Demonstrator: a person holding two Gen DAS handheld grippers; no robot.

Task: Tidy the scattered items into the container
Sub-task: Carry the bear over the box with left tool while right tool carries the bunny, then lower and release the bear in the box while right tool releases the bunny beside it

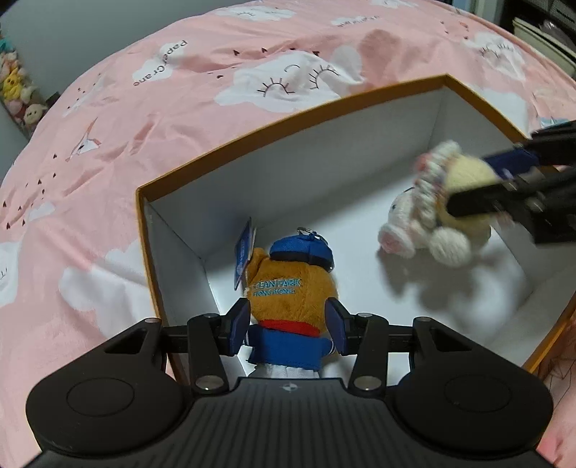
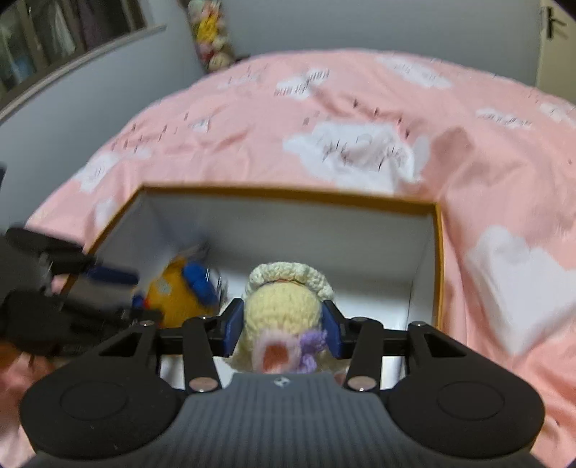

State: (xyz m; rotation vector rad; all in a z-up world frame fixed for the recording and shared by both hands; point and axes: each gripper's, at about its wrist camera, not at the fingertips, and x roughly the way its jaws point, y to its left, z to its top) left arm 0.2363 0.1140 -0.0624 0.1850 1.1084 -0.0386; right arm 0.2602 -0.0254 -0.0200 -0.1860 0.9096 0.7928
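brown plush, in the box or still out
In. The brown plush sits inside the white walls of the box, between the left gripper fingers.

You're over a bed w/ a pink cover, white cloud shapes and closed-eye faces printed on it, some lettering too. Behind it the wall is plain grey-blue. A hanging row of small plush toys sits against that wall near the corner. Top left in the right wrist view there's a window or glass-front cabinet, can't tell which. Far right, a pale door w/ dark handle. Light's dim, indoor.
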